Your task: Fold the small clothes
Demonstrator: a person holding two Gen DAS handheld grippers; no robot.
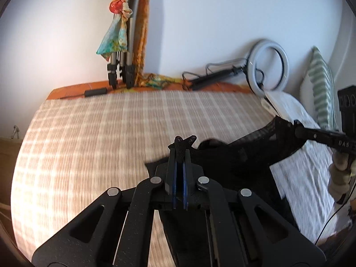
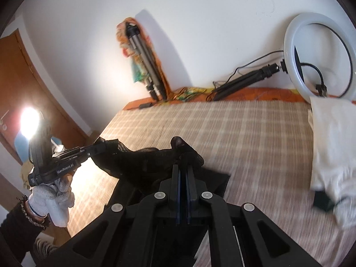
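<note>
A small black mesh garment (image 1: 242, 155) hangs stretched between my two grippers above the checked bed cover (image 1: 111, 129). My left gripper (image 1: 180, 153) is shut on one corner of the garment, a tuft of fabric sticking out past the tips. My right gripper (image 2: 183, 155) is shut on the other corner of the garment (image 2: 142, 158). In the left wrist view the right gripper (image 1: 296, 126) shows at the far right, pinching the cloth. In the right wrist view the left gripper (image 2: 98, 148) shows at the left, pinching the cloth. Both views are motion-blurred.
A white cloth (image 2: 333, 146) and a striped pillow (image 1: 322, 89) lie at the bed's right end. A ring light on a stand (image 2: 318, 57) and a folded tripod with a scarf (image 1: 124, 51) lean on the back wall. A wooden door (image 2: 24, 84) stands left.
</note>
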